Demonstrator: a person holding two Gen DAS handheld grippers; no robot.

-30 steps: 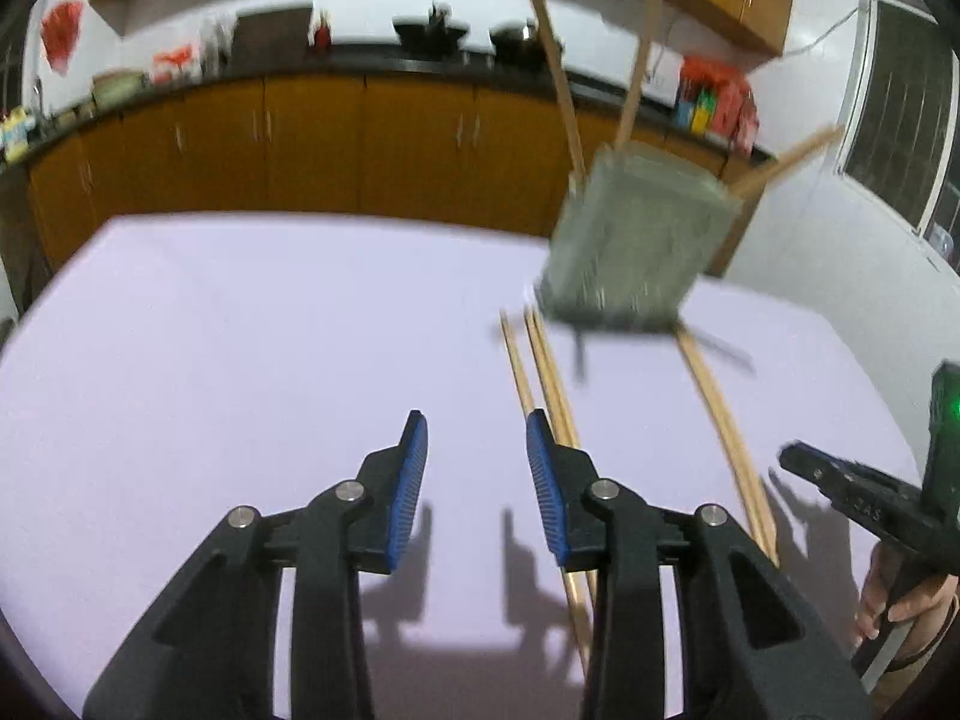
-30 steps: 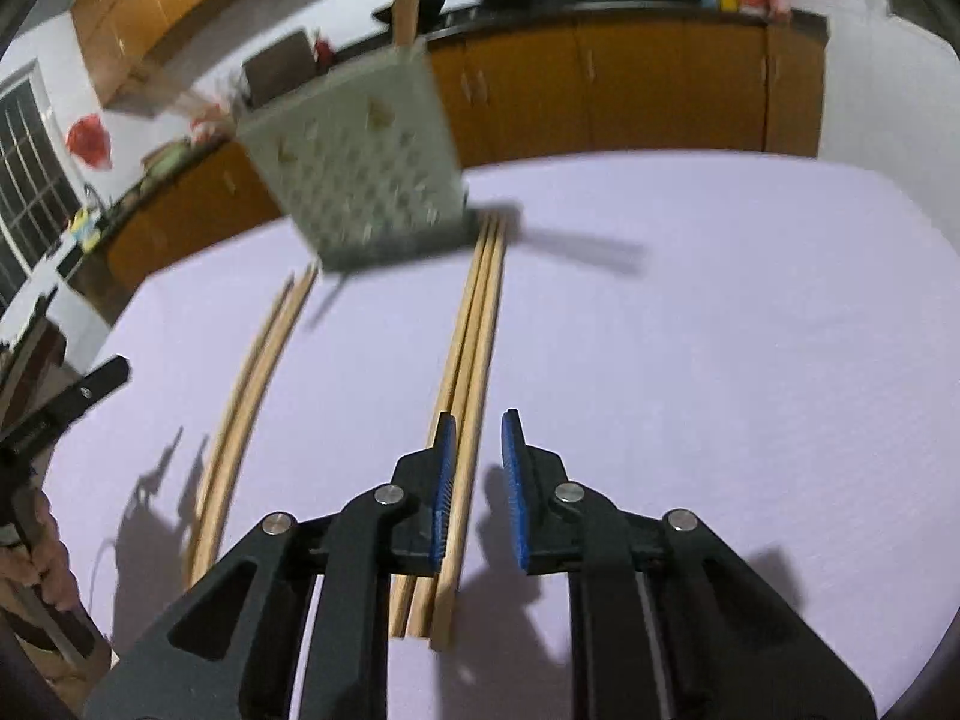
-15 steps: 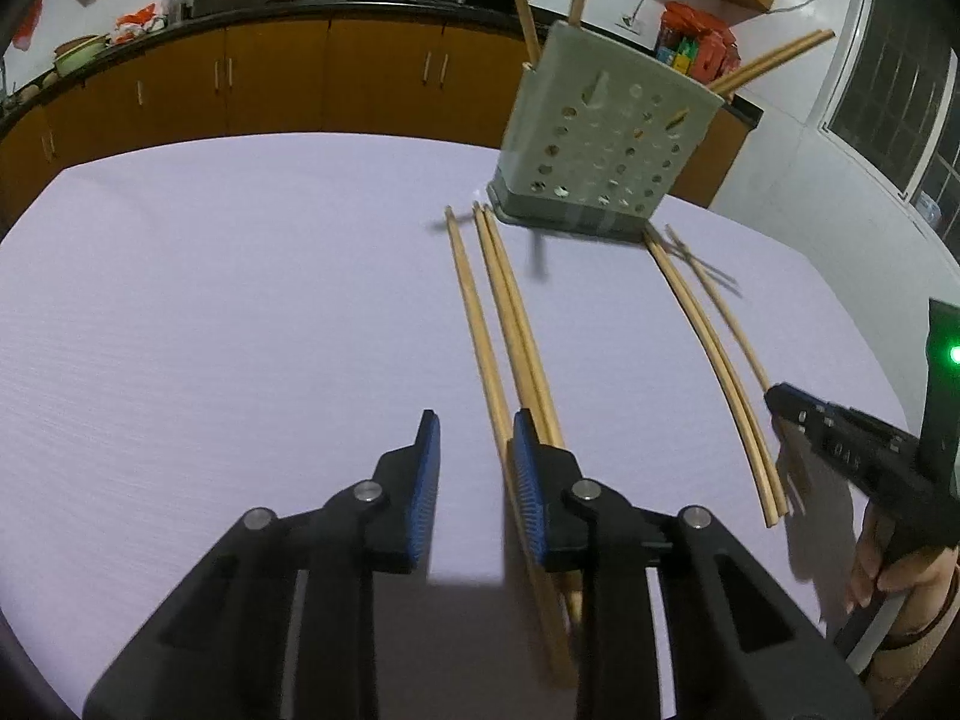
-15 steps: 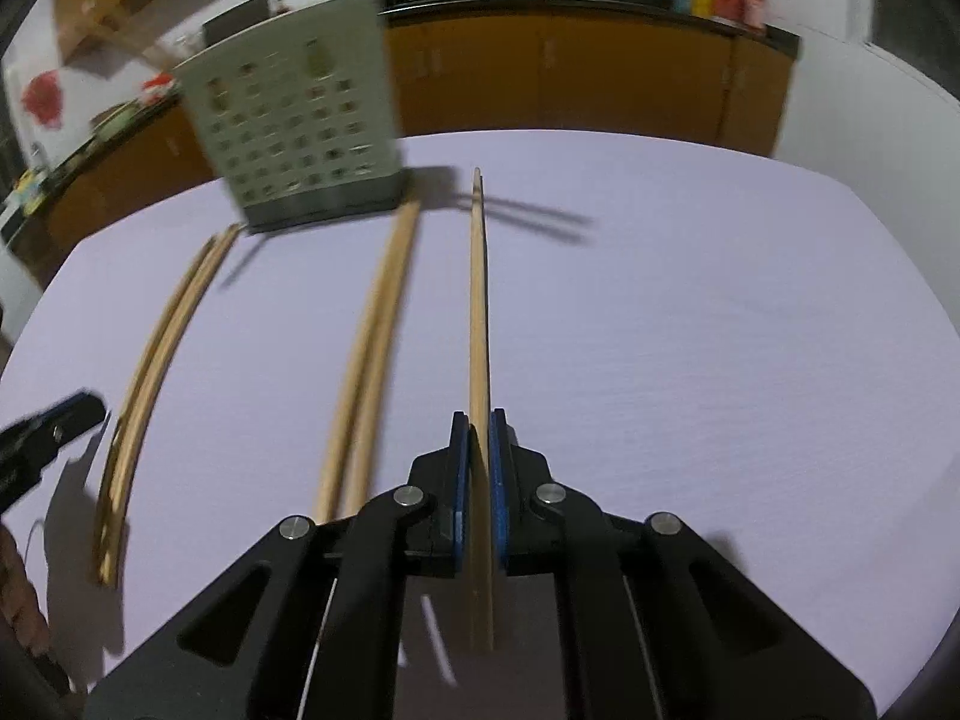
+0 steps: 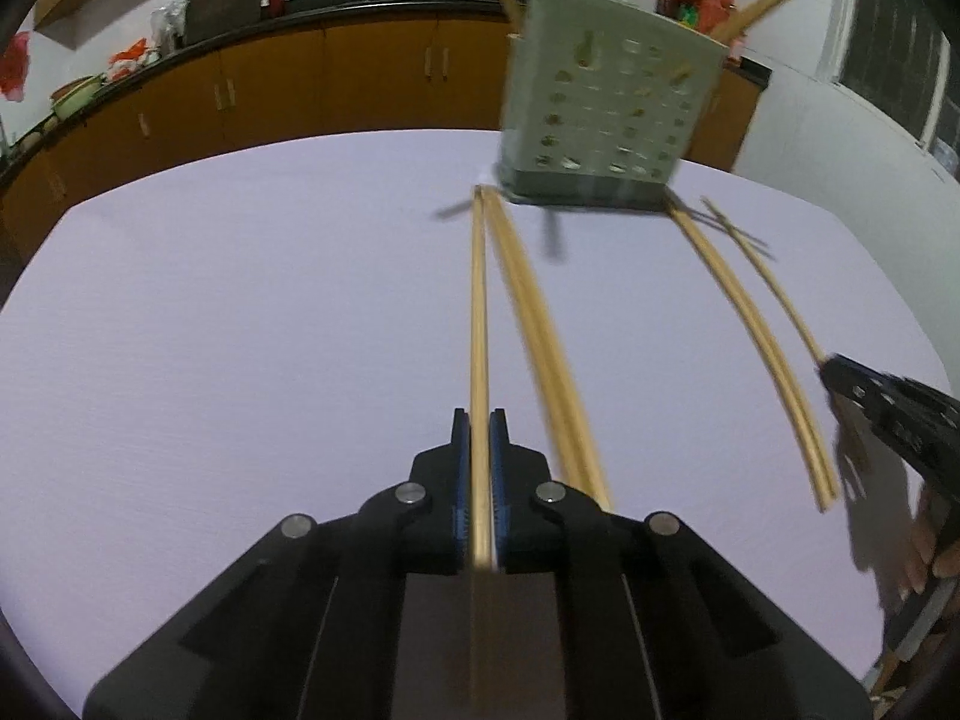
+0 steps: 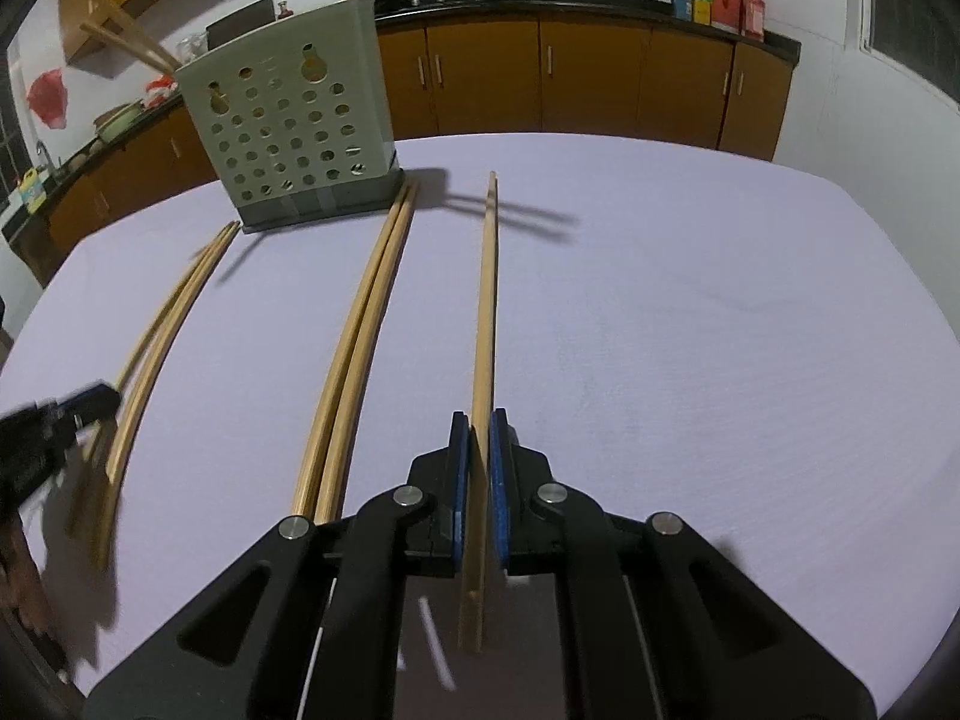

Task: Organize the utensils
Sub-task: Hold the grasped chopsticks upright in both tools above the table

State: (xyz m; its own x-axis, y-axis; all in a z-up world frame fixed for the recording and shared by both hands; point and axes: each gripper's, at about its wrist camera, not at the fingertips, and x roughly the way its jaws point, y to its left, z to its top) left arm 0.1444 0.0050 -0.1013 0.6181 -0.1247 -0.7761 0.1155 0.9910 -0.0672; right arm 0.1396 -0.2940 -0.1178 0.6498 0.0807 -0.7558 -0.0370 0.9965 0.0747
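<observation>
A grey-green perforated utensil holder [image 5: 606,114] [image 6: 294,132] stands at the far side of the lilac table, with several chopsticks sticking out of it. My left gripper [image 5: 479,420] is shut on one wooden chopstick [image 5: 478,312] that points at the holder. My right gripper [image 6: 478,420] is shut on another chopstick [image 6: 487,300], held just above the table. A pair of chopsticks [image 5: 540,336] [image 6: 360,330] lies on the table between the two grippers. Another pair [image 5: 756,348] [image 6: 162,324] lies further out.
The lilac table [image 5: 240,330] [image 6: 720,330] has edges near the frame borders. Wooden kitchen cabinets [image 6: 540,78] and a counter with woks run behind it. The right gripper shows at the right edge of the left wrist view [image 5: 888,414].
Both grippers went from open to shut. The right closed on its chopstick first and lifted it; the left has now closed on the leftmost chopstick of the middle group.
</observation>
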